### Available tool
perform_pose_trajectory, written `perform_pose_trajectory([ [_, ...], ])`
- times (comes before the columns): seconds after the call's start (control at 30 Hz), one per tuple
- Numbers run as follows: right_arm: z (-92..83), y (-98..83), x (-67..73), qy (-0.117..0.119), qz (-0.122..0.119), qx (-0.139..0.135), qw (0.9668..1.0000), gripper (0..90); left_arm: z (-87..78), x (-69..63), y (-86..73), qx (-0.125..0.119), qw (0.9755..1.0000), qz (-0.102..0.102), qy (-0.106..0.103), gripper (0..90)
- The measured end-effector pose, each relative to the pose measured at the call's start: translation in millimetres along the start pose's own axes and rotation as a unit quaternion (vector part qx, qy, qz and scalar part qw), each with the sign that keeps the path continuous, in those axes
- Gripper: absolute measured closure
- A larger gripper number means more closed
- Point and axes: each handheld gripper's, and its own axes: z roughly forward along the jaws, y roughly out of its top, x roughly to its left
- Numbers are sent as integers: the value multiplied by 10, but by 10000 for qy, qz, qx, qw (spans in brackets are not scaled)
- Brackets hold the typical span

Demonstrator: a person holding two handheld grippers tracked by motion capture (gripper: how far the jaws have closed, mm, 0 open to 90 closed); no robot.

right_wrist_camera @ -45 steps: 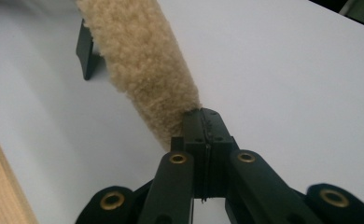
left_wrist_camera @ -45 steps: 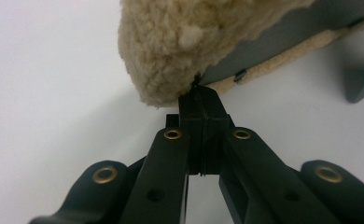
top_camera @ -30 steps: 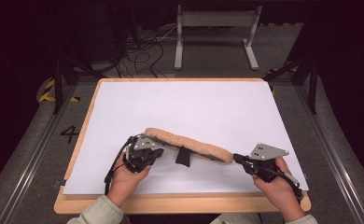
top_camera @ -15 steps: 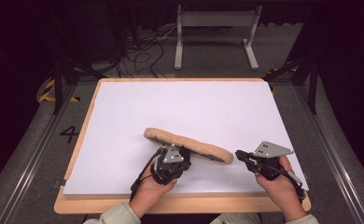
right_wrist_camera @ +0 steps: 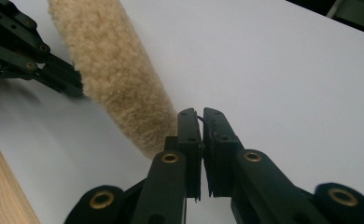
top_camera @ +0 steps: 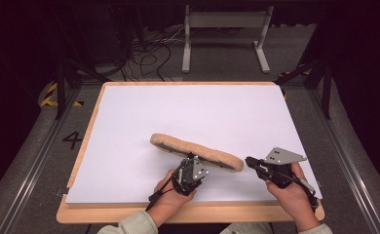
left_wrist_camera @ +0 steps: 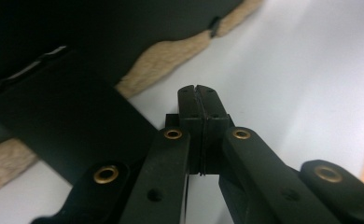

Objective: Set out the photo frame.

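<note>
A long tan fleece pad [top_camera: 198, 150] lies slantwise on the white table top [top_camera: 178, 107]. My left gripper [top_camera: 192, 158] is at the pad's near edge around its middle, jaws shut and empty. In the left gripper view its tips [left_wrist_camera: 199, 91] sit just below the fleece [left_wrist_camera: 166, 60], beside a broad black flap [left_wrist_camera: 68, 126] that comes off the pad. My right gripper [top_camera: 249, 160] points at the pad's right end. There its jaws [right_wrist_camera: 202, 114] stand pressed almost together, right beside the fleece tip [right_wrist_camera: 110, 70], with nothing I can make out between them. The left gripper [right_wrist_camera: 75, 88] touches the pad farther off.
The white sheet rests on a wooden board whose edge [top_camera: 188, 214] runs along the near side. Beyond the table stand a grey metal frame [top_camera: 224, 19] and loose cables [top_camera: 144, 53] on the dark floor. A "4" [top_camera: 72, 140] is marked on the floor at left.
My left hand has slid right along the pad's near edge, from its left end to its middle, covering the black flap. The right hand has kept still.
</note>
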Motion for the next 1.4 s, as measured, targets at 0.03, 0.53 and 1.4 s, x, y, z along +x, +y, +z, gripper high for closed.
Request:
perform_pose_trajectory([
  [0.03,-2,1,0,0,1,-5,10000,859,2,20,-5,-3,10000,-29,-13,900],
  [0.53,-5,20,12,13,-49,-52,10000,854,-34,34,9,70,9998,-128,135,900],
  [1.4,-69,45,297,596,-214,330,9974,900,-208,95,-86,-137,9981,-431,-426,900],
])
